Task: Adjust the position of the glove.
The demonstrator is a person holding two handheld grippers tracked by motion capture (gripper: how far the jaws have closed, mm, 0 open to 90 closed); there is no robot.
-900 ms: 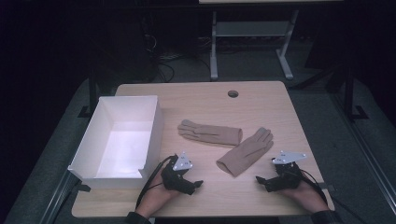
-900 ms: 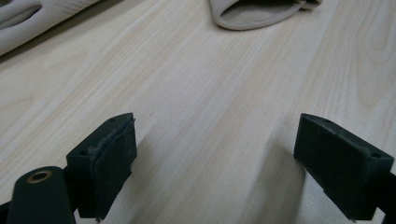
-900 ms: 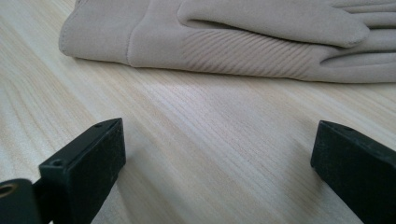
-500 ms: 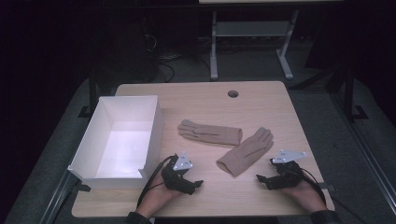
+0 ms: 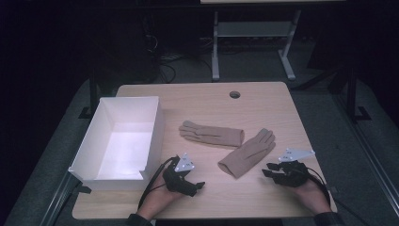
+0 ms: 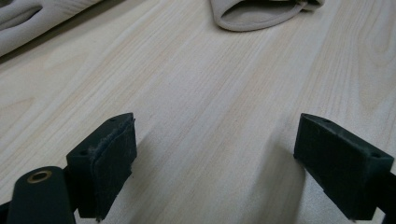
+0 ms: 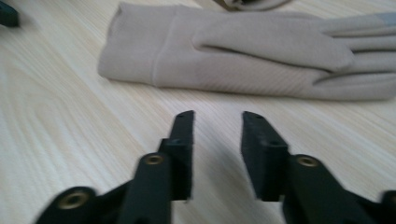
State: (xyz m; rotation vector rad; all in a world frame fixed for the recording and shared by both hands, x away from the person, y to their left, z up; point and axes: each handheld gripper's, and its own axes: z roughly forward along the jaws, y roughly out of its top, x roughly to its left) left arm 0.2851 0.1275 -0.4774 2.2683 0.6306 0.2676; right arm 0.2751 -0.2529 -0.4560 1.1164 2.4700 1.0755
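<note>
Two tan gloves [image 5: 227, 145] beside white box [image 5: 122, 136], left tool [image 6: 215, 163] gaping, right tool [image 7: 217, 149] narrowly parted.

Two gloves lie right of the one box [image 5: 120, 141]: one glove [image 5: 211, 133] nearer it, the other glove [image 5: 247, 153] farther. Two tools: left tool [image 5: 196, 184], right tool [image 5: 267, 170].

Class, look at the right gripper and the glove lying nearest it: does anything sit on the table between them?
Nothing visible does. In the right gripper view, bare wooden table lies between the right gripper and the nearer beige glove; its jaws stand apart, empty.
</note>
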